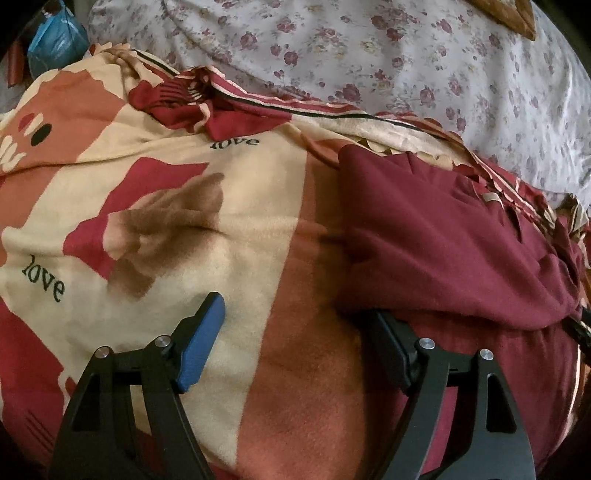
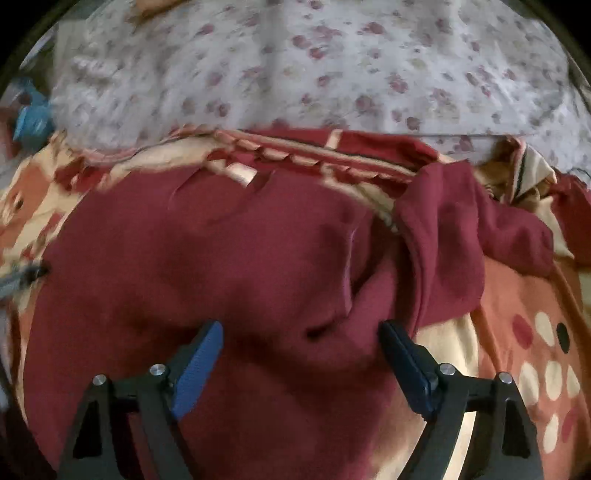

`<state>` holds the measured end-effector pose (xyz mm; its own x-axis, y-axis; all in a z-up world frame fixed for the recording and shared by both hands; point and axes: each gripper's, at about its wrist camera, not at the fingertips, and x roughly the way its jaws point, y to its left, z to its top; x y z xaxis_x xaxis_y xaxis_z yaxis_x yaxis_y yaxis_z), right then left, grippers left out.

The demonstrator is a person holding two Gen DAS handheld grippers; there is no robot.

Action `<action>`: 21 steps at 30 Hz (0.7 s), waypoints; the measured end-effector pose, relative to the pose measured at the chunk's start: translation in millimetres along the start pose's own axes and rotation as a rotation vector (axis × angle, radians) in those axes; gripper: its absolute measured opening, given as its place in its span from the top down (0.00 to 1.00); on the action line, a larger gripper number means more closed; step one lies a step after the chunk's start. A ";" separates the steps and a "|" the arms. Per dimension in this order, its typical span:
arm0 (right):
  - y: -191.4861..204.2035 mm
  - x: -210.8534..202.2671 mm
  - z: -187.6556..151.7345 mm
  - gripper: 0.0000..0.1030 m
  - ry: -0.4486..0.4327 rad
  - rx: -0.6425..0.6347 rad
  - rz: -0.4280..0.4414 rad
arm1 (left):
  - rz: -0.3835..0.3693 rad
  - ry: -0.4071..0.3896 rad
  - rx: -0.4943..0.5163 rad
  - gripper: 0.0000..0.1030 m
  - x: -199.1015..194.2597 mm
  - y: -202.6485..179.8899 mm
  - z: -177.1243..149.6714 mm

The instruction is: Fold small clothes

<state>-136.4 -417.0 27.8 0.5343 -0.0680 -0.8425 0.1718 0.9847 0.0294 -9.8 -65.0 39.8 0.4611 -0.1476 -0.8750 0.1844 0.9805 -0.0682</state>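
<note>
A small maroon garment (image 1: 454, 240) lies crumpled on a patterned blanket (image 1: 240, 221). In the left wrist view it is at the right, and my left gripper (image 1: 291, 325) is open and empty beside its left edge, the right finger just under the cloth's hem. In the right wrist view the garment (image 2: 221, 258) fills the middle, with a fold or sleeve (image 2: 461, 236) bunched at the right. My right gripper (image 2: 301, 339) is open above the garment's near part, holding nothing.
The blanket is cream, red and orange with "love" printed on it. A white floral sheet (image 1: 406, 55) lies behind it, also in the right wrist view (image 2: 332, 74). A blue packet (image 1: 55, 37) sits at the far left. A wooden item (image 1: 513, 14) is at the top right.
</note>
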 end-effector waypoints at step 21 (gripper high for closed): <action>-26.5 1.4 54.7 0.93 -0.166 0.030 -0.139 | 0.008 0.004 0.008 0.21 0.1 -2.8 0.4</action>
<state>-95.0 -452.0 55.2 0.6320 -0.2306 -0.7398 0.2764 0.9590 -0.0628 -9.9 -67.8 40.1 0.4590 -0.1391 -0.8775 0.1873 0.9806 -0.0575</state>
